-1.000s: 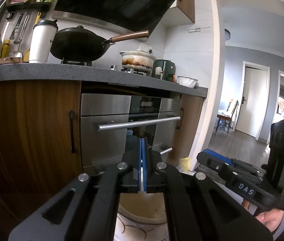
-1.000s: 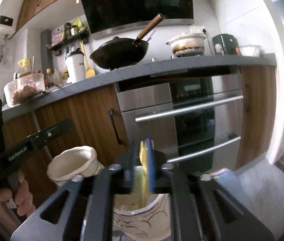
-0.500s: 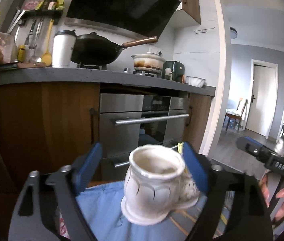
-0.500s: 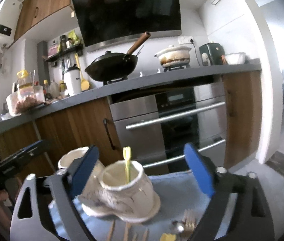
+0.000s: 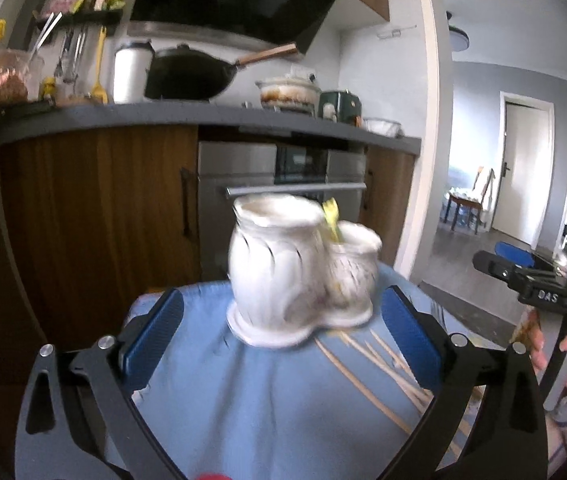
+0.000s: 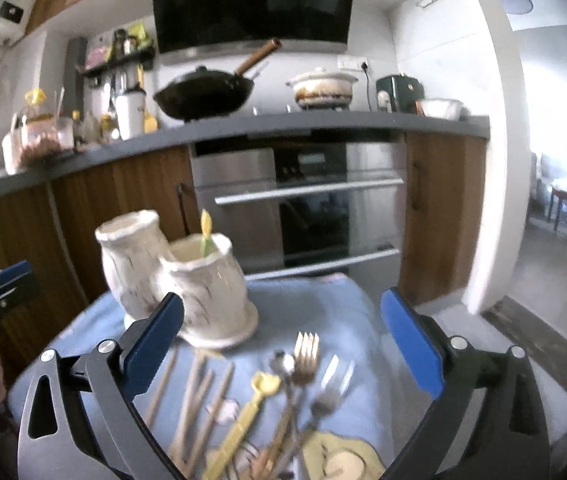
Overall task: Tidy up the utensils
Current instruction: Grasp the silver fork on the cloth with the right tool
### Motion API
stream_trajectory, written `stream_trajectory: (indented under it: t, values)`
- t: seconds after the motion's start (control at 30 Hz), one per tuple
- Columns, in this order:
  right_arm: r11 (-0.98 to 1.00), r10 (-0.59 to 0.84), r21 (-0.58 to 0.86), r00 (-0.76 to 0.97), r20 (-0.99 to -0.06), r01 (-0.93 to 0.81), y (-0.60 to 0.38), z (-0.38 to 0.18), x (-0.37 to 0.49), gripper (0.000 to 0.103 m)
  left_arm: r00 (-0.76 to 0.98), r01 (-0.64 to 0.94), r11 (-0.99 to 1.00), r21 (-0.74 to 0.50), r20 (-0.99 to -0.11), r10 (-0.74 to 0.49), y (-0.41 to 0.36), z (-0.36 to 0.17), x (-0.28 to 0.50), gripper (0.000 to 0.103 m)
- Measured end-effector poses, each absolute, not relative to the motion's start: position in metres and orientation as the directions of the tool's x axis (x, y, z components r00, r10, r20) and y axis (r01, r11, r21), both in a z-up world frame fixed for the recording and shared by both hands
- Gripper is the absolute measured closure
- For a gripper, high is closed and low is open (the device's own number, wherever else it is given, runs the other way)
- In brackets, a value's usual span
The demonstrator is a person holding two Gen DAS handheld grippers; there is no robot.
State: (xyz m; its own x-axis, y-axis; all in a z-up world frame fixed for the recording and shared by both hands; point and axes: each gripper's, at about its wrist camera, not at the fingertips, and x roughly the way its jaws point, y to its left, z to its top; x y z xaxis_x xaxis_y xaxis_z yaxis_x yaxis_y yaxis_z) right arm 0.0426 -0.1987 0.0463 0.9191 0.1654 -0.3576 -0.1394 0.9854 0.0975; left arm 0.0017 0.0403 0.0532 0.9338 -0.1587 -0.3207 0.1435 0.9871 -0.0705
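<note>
A white ceramic double-pot utensil holder (image 5: 299,276) (image 6: 179,276) stands on a blue cloth (image 5: 267,400) (image 6: 319,308). A yellow utensil (image 6: 205,232) stands upright in its right pot; it also shows in the left wrist view (image 5: 331,220). Loose utensils lie on the cloth in front: wooden chopsticks (image 6: 195,396) (image 5: 379,368), a yellow spoon (image 6: 249,412), a gold fork (image 6: 303,356) and a silver fork (image 6: 331,384). My left gripper (image 5: 279,336) is open and empty, just short of the holder. My right gripper (image 6: 283,336) is open and empty above the loose utensils.
Behind the cloth are wooden cabinets and a steel oven (image 6: 303,208) under a grey counter (image 6: 243,128) with a wok (image 6: 207,94) and a pot (image 6: 323,88). A doorway opens to the right (image 5: 523,168). The right gripper's body shows in the left wrist view (image 5: 539,284).
Both grippers went from shut to wide open and drew back from the holder. The yellow utensil left the right gripper and now stands in the right pot.
</note>
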Motion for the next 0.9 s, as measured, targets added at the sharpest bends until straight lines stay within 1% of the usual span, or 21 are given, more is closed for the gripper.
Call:
stream_trajectory:
  t: [0.13, 0.27, 0.37, 0.5, 0.67, 0.77, 0.8, 0.9]
  values:
    - [0.99, 0.136, 0.078, 0.894, -0.427, -0.114, -0.203, 0.025, 0.041, 0.005, 0.907, 0.173, 0.983, -0.055, -0.38, -0.181, 0.024, 0.03, 0.0, 0.005]
    - [0.993, 0.119, 0.077, 0.861, -0.494, -0.093, -0.206, 0.005, 0.043, 0.005, 0.895, 0.183, 0.983, -0.019, -0.411, -0.175, 0.012, 0.015, 0.0, 0.006]
    - [0.995, 0.096, 0.067, 0.837, -0.538, -0.071, -0.207, -0.006, 0.048, 0.005, 0.881, 0.193, 0.981, -0.024, -0.435, -0.184, 0.009, 0.004, 0.002, 0.005]
    - [0.997, 0.079, 0.06, 0.824, -0.561, -0.056, -0.211, -0.009, 0.053, 0.005, 0.869, 0.186, 0.982, -0.029, -0.462, -0.178, 0.01, -0.005, 0.009, 0.005]
    - [0.998, 0.045, -0.003, 0.798, -0.601, -0.058, -0.216, -0.013, 0.071, 0.007, 0.861, 0.183, 0.983, -0.028, -0.478, -0.174, 0.011, -0.01, 0.015, 0.005]
    - [0.997, 0.061, 0.0, 0.782, -0.62, -0.078, -0.219, -0.016, 0.082, 0.008, 0.853, 0.184, 0.983, -0.029, -0.491, -0.174, 0.011, -0.013, 0.018, 0.006]
    - [0.996, 0.068, 0.005, 0.775, -0.628, -0.084, -0.22, -0.017, 0.085, 0.01, 0.852, 0.184, 0.982, -0.028, -0.494, -0.174, 0.01, -0.013, 0.019, 0.006]
    - [0.995, 0.088, 0.023, 0.747, -0.659, -0.097, -0.225, -0.02, 0.096, 0.027, 0.852, 0.185, 0.982, -0.028, -0.493, -0.175, 0.01, -0.013, 0.019, 0.006]
